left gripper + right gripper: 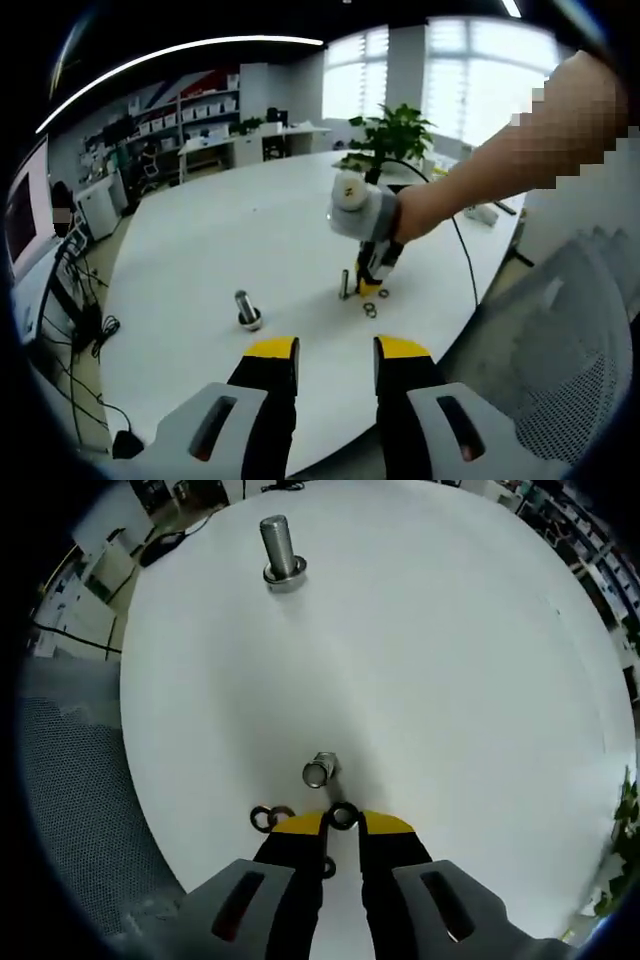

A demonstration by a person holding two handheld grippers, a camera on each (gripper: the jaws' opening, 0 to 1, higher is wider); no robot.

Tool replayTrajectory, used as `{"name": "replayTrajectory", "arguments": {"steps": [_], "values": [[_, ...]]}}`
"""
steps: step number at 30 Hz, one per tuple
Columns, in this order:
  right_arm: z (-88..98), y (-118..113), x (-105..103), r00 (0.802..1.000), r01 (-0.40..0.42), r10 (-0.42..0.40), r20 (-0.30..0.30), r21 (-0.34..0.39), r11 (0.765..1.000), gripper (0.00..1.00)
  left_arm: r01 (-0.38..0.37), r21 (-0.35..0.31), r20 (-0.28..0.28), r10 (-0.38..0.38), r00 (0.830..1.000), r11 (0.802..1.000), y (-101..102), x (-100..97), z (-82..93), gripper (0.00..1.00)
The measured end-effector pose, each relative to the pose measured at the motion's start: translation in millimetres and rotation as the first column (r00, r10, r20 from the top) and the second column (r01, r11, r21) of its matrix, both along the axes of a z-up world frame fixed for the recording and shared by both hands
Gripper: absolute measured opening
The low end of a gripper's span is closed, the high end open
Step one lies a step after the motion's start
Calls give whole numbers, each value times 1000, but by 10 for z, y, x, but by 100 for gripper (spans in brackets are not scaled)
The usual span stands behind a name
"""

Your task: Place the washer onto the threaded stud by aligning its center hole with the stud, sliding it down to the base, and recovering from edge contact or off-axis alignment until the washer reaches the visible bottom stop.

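A short threaded stud (318,772) stands on the white table (430,660), just ahead of my right gripper (342,822). The right jaws are nearly together with a dark washer (343,815) pinched at their yellow tips, low over the table and a little right of the stud. Two loose washers (268,818) lie left of the tips, and another washer (327,865) shows in the gap under the jaws. In the left gripper view, a hand holds the right gripper (370,285) pointing down beside the stud (345,285). My left gripper (337,352) is open and holds nothing, well short of it.
A second, taller stud (278,545) with a ring at its base stands farther off, also visible as the stud (246,310) left of centre. Loose washers (371,309) lie by the right gripper. A mesh chair (570,340) sits at the table's edge. A plant (392,135) stands at the far side.
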State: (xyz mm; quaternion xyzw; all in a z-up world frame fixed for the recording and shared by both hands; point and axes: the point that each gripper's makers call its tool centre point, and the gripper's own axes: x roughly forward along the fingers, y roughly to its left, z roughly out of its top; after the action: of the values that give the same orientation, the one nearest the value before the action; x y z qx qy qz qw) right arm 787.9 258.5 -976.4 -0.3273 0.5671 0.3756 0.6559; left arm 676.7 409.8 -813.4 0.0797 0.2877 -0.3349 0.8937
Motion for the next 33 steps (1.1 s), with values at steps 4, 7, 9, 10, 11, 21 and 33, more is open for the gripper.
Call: {"name": "replayTrajectory", "arguments": {"steps": [4, 7, 9, 10, 11, 21, 33], "values": [[-5, 8, -14, 1000, -6, 5, -13, -45, 999, 14, 1, 1, 1, -1, 1000, 1000, 2, 2, 0, 27], [0, 10, -34, 1000, 1, -1, 7, -60, 998, 14, -2, 2, 3, 2, 1000, 1000, 9, 4, 3, 27], [9, 2, -42, 1000, 7, -6, 22, -54, 999, 14, -4, 0, 4, 4, 1000, 1000, 10, 5, 6, 27], [16, -3, -38, 999, 18, -17, 36, -28, 999, 14, -5, 0, 5, 5, 1000, 1000, 13, 6, 7, 27], [18, -2, -34, 999, 26, -26, 42, -4, 1000, 14, -6, 1, 5, 6, 1000, 1000, 16, 9, 7, 27], [26, -44, -126, 991, 124, -128, 42, 94, 988, 13, -14, -4, 10, 14, 1000, 1000, 26, 20, 26, 27], [392, 27, -111, 985, 115, -134, 111, 164, 980, 13, -7, -7, 15, 7, 1000, 1000, 11, 16, 39, 27]]}}
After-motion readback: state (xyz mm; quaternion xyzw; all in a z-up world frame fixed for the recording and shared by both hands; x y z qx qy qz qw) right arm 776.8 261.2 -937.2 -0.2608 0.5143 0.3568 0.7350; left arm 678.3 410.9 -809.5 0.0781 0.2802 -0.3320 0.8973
